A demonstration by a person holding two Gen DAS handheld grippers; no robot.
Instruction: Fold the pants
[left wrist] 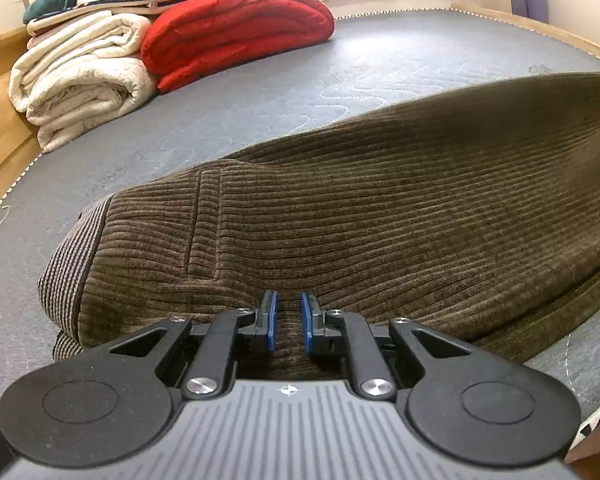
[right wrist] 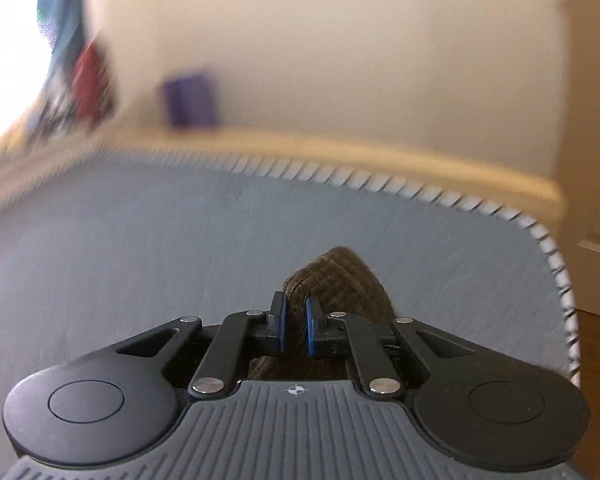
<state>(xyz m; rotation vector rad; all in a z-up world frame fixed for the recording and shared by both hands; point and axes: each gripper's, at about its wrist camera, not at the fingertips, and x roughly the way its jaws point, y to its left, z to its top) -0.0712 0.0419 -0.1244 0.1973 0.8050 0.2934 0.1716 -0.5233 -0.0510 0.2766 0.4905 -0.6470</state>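
My left claw (left wrist: 289, 316) pinches a ridge of the brown pants (left wrist: 380, 208), which spread ahead and rightward across the grey mattress (left wrist: 260, 80). My right claw (right wrist: 295, 326) grips a bunched end of them near the mattress corner. Bare mattress lies beyond; folded blankets (left wrist: 140, 52) sit far left.

Left gripper (left wrist: 289, 316) angled downward, fingers (left wrist: 269, 314) pinched on pants (left wrist: 380, 208); right gripper (right wrist: 294, 326) likewise clamped on a pants fold.
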